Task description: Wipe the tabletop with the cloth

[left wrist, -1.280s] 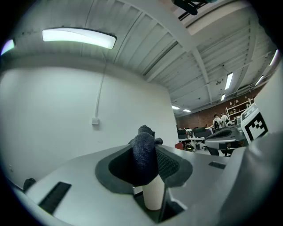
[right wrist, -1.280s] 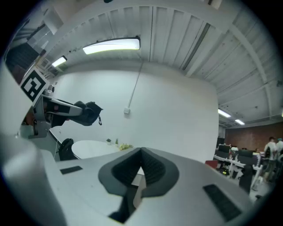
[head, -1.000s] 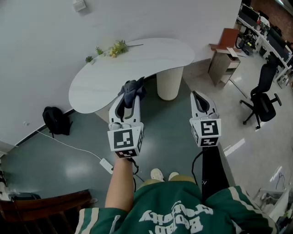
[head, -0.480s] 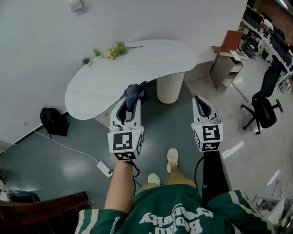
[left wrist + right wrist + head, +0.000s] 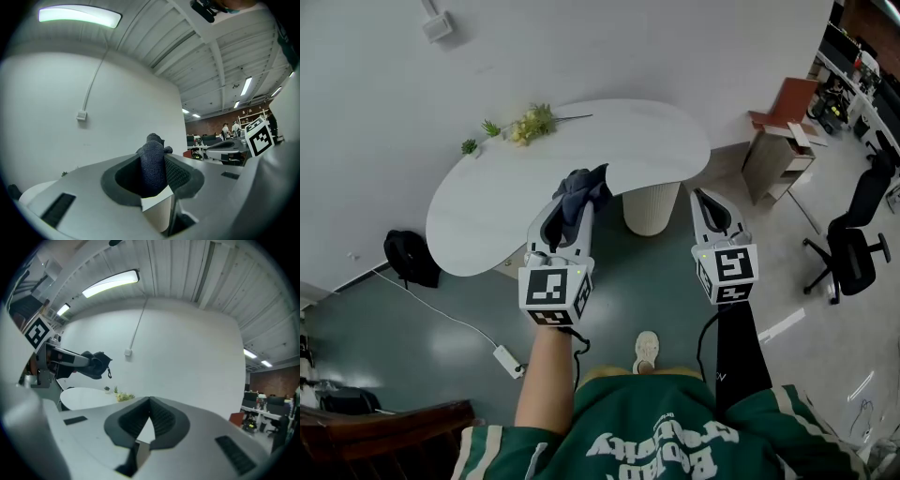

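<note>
Stepping in, you are carrying both grippers closer to the white tabletop (image 5: 502, 197) than a second ago, and only one shoe (image 5: 646, 350) is showing beneath you now.

By my reading, wiping is not yet under way. The cloth (image 5: 152, 166) is hanging in the air by the table's near edge rather than lying on the surface, so the whole top is waiting to be wiped, including around the flower sprig (image 5: 528, 124) at the far edge.

Your left gripper (image 5: 572, 203) is clamping the dark cloth between its jaws. The cloth is filling the gap between the pads and bunching out past the tips.

Your right gripper (image 5: 149, 419) is carrying nothing, with its jaws pressed together at the tips. It is riding beside the left one, off the table's edge and in front of the ribbed pedestal (image 5: 649, 208).
</note>
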A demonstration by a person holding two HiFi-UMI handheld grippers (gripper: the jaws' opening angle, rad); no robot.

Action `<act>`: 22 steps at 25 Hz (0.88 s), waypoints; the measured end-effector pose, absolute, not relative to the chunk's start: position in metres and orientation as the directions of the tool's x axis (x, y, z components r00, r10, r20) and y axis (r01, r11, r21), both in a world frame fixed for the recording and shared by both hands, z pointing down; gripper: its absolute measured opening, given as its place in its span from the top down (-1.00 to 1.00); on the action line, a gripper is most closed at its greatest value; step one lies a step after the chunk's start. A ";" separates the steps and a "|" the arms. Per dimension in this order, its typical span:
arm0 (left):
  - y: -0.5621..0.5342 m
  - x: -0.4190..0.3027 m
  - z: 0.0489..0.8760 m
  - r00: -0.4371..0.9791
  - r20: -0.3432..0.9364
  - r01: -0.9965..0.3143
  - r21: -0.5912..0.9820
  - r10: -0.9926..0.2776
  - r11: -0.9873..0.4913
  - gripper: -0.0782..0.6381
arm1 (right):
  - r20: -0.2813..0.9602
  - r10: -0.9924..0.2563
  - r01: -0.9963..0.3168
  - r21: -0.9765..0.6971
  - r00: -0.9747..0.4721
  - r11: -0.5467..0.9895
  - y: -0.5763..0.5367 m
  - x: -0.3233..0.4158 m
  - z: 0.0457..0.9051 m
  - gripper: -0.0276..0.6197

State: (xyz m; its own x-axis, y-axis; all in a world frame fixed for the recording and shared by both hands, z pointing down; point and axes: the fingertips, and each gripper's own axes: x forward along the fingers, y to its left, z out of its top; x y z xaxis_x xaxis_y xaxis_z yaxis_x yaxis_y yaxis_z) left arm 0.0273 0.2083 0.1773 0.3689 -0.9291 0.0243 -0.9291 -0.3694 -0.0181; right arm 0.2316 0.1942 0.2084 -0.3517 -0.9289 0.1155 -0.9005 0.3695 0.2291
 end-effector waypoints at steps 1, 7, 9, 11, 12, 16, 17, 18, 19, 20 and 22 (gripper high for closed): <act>0.200 0.034 0.176 0.369 0.022 -0.929 -0.020 -0.929 -0.370 0.41 | 0.108 -0.929 -0.902 0.223 -0.353 0.369 0.186 0.238 0.206 0.90; 0.160 0.066 0.173 0.382 0.032 -0.923 -0.033 -0.924 -0.383 0.41 | 0.096 -0.931 -0.908 0.205 -0.352 0.365 0.151 0.270 0.205 0.90; 0.143 0.070 0.174 0.382 0.032 -0.923 -0.034 -0.924 -0.383 0.41 | 0.099 -0.933 -0.910 0.207 -0.347 0.360 0.136 0.275 0.207 0.90; 0.124 0.073 0.177 0.385 0.035 -0.922 -0.034 -0.922 -0.386 0.41 | 0.102 -0.933 -0.909 0.210 -0.345 0.359 0.119 0.276 0.211 0.90; 0.113 0.074 0.180 0.388 0.037 -0.921 -0.033 -0.921 -0.389 0.41 | 0.102 -0.932 -0.908 0.212 -0.347 0.361 0.110 0.276 0.212 0.90; 0.063 0.076 0.188 0.400 0.024 -0.916 -0.023 -0.916 -0.400 0.41 | 0.096 -0.933 -0.905 0.226 -0.347 0.360 0.065 0.273 0.219 0.90; 0.049 0.076 0.190 0.404 0.020 -0.914 -0.019 -0.915 -0.404 0.41 | 0.097 -0.934 -0.905 0.230 -0.343 0.356 0.051 0.272 0.220 0.90; 0.033 0.075 0.191 0.408 0.018 -0.913 -0.016 -0.913 -0.408 0.41 | 0.099 -0.935 -0.906 0.234 -0.339 0.353 0.036 0.270 0.222 0.90; 0.017 0.074 0.193 0.411 0.018 -0.911 -0.014 -0.911 -0.411 0.41 | 0.103 -0.936 -0.906 0.237 -0.336 0.351 0.021 0.268 0.223 0.90; 0.001 0.072 0.195 0.415 0.021 -0.910 -0.010 -0.909 -0.416 0.41 | 0.107 -0.937 -0.906 0.238 -0.333 0.349 0.006 0.266 0.225 0.90; -0.032 0.070 0.198 0.429 0.027 -0.903 0.001 -0.903 -0.429 0.41 | 0.115 -0.939 -0.909 0.238 -0.324 0.343 -0.026 0.261 0.227 0.90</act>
State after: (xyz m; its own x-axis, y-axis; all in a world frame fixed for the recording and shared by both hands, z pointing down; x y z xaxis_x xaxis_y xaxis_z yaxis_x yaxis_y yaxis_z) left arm 0.0696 -0.0323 0.1982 0.4286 -0.9031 0.0275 -0.9034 -0.4287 0.0011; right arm 0.2614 -0.0262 0.2265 -0.3241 -0.9390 0.1152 -0.9087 0.3429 0.2379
